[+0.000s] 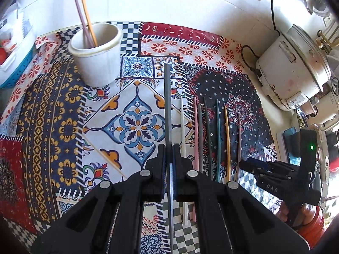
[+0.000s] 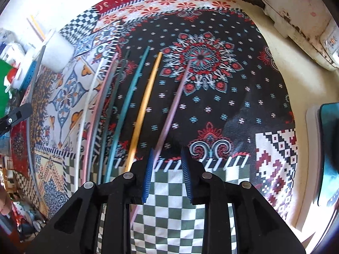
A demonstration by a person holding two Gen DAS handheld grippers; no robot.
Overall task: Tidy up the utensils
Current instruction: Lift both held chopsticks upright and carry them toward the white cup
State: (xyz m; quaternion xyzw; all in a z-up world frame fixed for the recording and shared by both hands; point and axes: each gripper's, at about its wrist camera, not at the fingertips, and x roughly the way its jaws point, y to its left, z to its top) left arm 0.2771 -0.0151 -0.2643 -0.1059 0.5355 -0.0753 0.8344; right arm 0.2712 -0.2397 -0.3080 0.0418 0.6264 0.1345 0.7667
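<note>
Two chopsticks are standing in the white cup (image 1: pixel 96 53); left tongs (image 1: pixel 169 150) are pinching a grey chopstick (image 1: pixel 167 105), right tongs (image 2: pixel 166 158) are spread over the mauve chopstick (image 2: pixel 173 103), and six are still lying on the counter (image 1: pixel 148 6).

Beside the white cup (image 1: pixel 96 53): 7 chopsticks (image 1: pixel 218 135) flat on cloth, possibly more hidden; 2 chopsticks in it; 1 grey chopstick (image 1: pixel 167 105) gripped.

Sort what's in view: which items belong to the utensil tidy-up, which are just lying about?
Job:
- grey chopstick held in the left tongs
- white cup with two chopsticks in it
- row of chopsticks on the cloth
- right tongs, open by the mauve chopstick

Lying about:
- rice cooker
- blue basket
- patterned cloth
</note>
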